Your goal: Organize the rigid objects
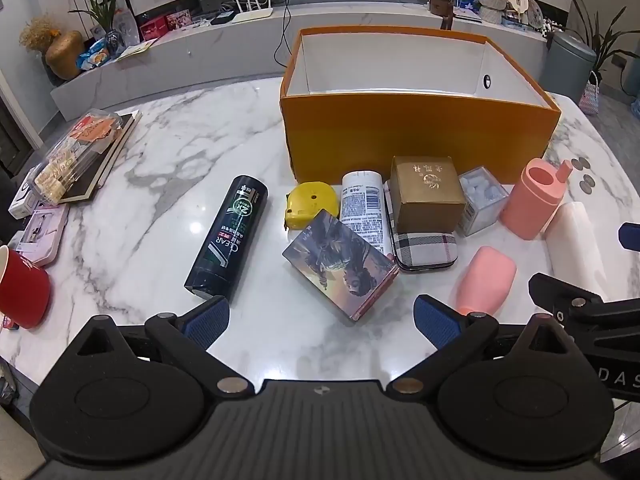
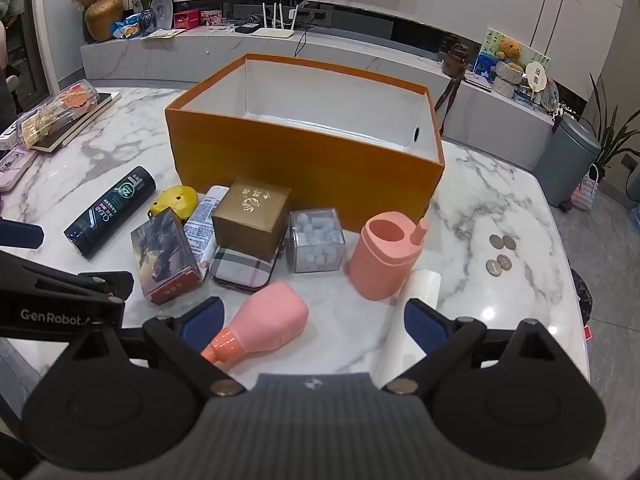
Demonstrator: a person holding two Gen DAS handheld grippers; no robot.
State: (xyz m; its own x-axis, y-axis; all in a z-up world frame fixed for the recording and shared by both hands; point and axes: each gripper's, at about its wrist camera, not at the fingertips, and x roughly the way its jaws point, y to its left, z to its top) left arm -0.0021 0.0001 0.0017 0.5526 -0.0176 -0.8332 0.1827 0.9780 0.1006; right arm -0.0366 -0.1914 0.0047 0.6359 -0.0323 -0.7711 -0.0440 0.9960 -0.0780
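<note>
Both grippers hovered over the near edge of the white marble table (image 1: 168, 148), fingers spread wide, nothing held: left gripper (image 1: 322, 322), right gripper (image 2: 311, 318). Nearest the right one lay a pink bottle (image 2: 266, 322) on its side, w/ a white roll (image 2: 416, 292) just beside. Next came the picture box (image 1: 340, 264), plaid case (image 1: 424, 246), dark CLEAR bottle (image 1: 230, 236), gold box (image 1: 426, 192) & pink cup (image 2: 386, 256). Behind them stood the open orange box (image 1: 416, 128). Coins (image 2: 500, 254) lay apart on the right. Far back ran a marble counter (image 2: 360, 60) w/ a router & plants
</note>
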